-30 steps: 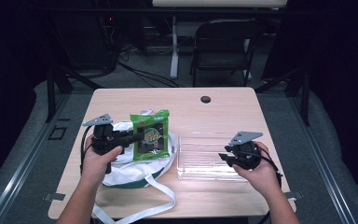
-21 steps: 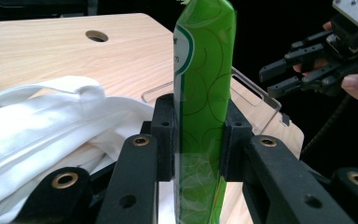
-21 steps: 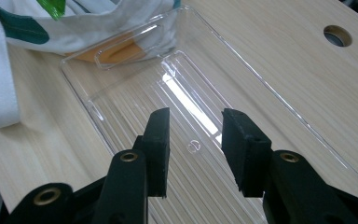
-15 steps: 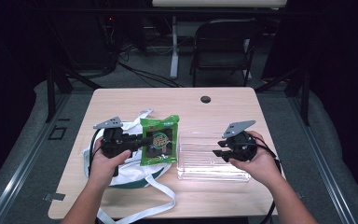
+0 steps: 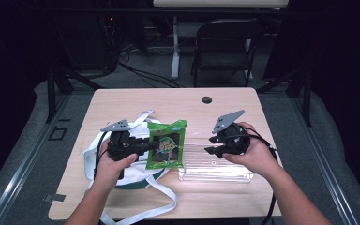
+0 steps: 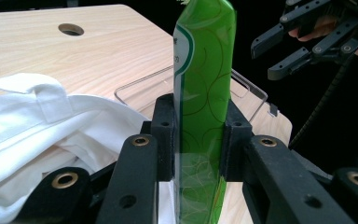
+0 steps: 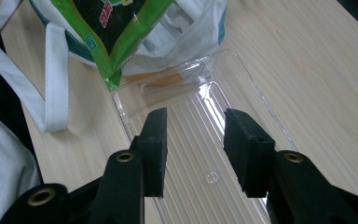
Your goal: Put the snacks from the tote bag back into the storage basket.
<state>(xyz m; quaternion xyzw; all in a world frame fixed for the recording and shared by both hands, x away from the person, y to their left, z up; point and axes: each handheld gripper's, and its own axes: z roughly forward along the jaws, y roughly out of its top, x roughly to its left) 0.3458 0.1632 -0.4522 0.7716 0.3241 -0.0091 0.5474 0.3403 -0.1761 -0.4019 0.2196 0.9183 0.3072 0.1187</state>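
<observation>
A green snack packet (image 5: 166,145) with a dark front hangs above the table, and my left gripper (image 5: 151,146) is shut on its left edge. In the left gripper view the packet (image 6: 204,88) stands edge-on between the two black jaws. It hangs over the white cloth bag (image 5: 122,168) and the left end of a clear plastic tray (image 5: 215,166). My right gripper (image 5: 211,144) hovers open above the tray, a little right of the packet. In the right gripper view its jaws stand apart over the ribbed tray (image 7: 214,154), with the packet (image 7: 116,32) beyond.
The white bag's straps (image 5: 161,206) trail toward the table's near edge. A round cable hole (image 5: 206,100) sits at the far middle of the wooden table (image 5: 122,105). A dark chair (image 5: 225,47) stands behind the table. Cables trail from both grippers.
My left gripper has carried the packet to the right, from over the bag toward the tray. My right gripper has risen and moved left toward the packet.
</observation>
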